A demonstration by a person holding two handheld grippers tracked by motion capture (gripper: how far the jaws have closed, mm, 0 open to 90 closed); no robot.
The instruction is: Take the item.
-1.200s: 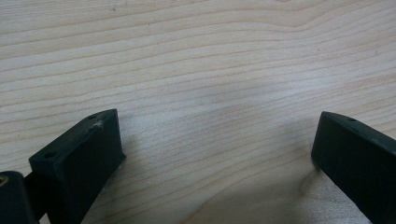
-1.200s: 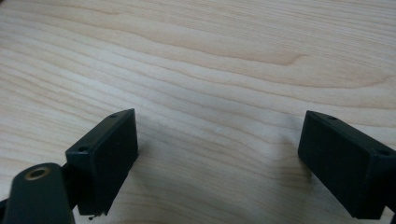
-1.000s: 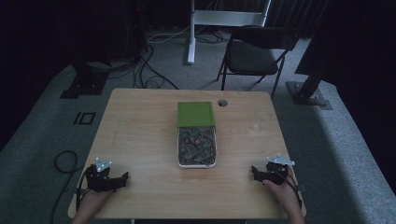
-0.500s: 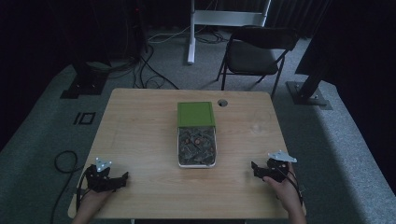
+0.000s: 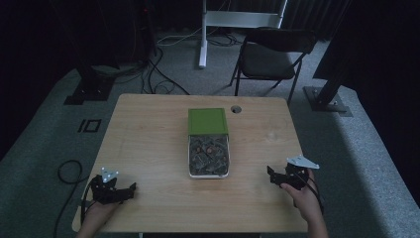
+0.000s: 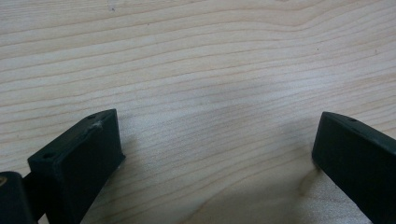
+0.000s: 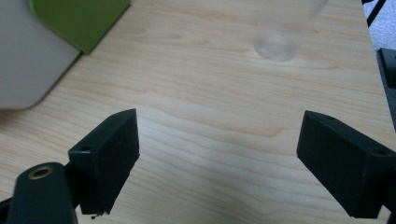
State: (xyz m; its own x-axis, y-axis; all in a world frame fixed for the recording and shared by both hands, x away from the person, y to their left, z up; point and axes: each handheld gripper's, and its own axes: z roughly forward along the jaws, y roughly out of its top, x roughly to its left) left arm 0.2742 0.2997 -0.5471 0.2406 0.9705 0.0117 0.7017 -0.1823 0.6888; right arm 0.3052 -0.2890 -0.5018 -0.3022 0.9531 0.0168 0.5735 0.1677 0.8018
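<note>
The left gripper [image 5: 130, 189] rests at the near left corner of the wooden surface [image 5: 148, 139], jaws spread wide over bare wood; the green-lidded box [image 5: 208, 141] sits mid-surface between both grippers; the right gripper [image 5: 271, 174] hovers near right, jaws apart, empty.

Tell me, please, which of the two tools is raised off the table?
The right tool, held up toward the box; the left tool lies low on the table.

A white tray [image 5: 190, 163] with a green lid [image 5: 207, 121] sits mid-table [image 5: 148, 134], grippers [image 5: 115, 187] [image 5: 285, 176] at near corners
</note>
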